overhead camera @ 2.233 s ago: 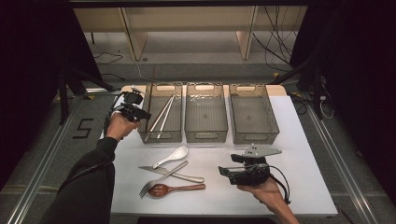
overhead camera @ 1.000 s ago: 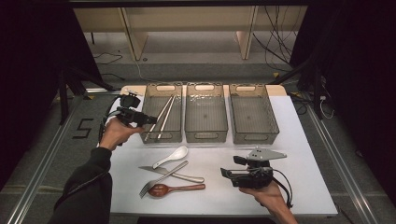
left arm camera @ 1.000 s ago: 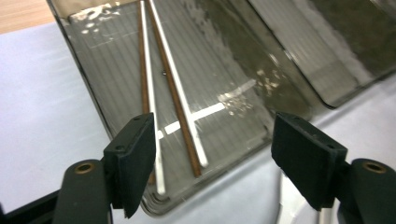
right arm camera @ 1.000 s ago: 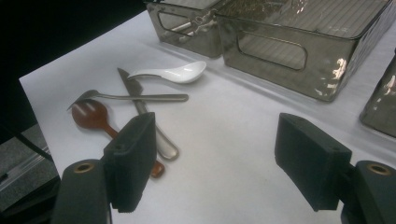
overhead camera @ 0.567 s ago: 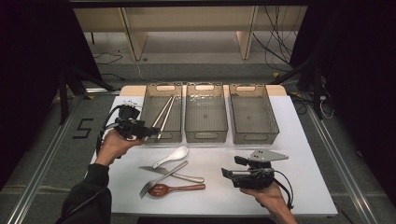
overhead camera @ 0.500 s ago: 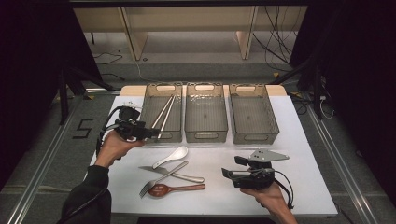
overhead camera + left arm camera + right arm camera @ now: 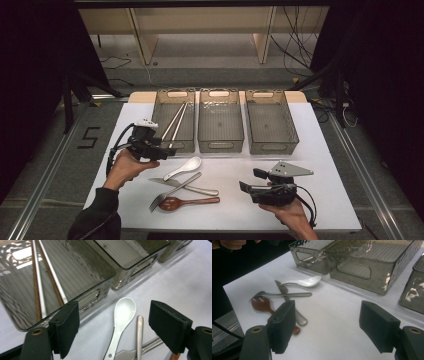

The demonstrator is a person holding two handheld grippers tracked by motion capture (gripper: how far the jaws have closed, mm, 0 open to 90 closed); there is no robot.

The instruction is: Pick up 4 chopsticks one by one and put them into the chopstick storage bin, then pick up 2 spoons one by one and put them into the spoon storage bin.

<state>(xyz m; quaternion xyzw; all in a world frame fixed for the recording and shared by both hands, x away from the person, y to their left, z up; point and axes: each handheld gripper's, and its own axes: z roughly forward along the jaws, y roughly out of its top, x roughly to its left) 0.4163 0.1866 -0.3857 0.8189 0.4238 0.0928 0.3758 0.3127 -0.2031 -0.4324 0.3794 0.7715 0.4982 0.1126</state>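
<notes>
- work surface: a white table [image 7: 320, 165] carries three clear bins in a row along its far side.
- left bin [image 7: 172, 120]: contains a pair of chopsticks [image 7: 173, 122], lying lengthwise and close together.
- middle bin [image 7: 220, 120] and right bin [image 7: 270, 121]: no contents visible.
- utensil group, near the table's front left of centre: a white spoon [image 7: 182, 168] lies just in front of the left bin; a metal knife [image 7: 186, 186] and a metal fork [image 7: 172, 192] cross each other; a brown wooden spoon [image 7: 186, 202] lies nearest the front edge.
- left gripper [image 7: 159, 152]: held in the left hand [image 7: 125, 167] above the table, just in front of the left bin. jaws spread wide, nothing between them. in the left gripper view the white spoon's bowl sits between the jaws, on the table below.
- right gripper [image 7: 249, 182]: held in the right hand [image 7: 290, 215] at the table's front right, pointing toward the utensil group but apart from it. jaws spread wide, gripping nothing.
</notes>
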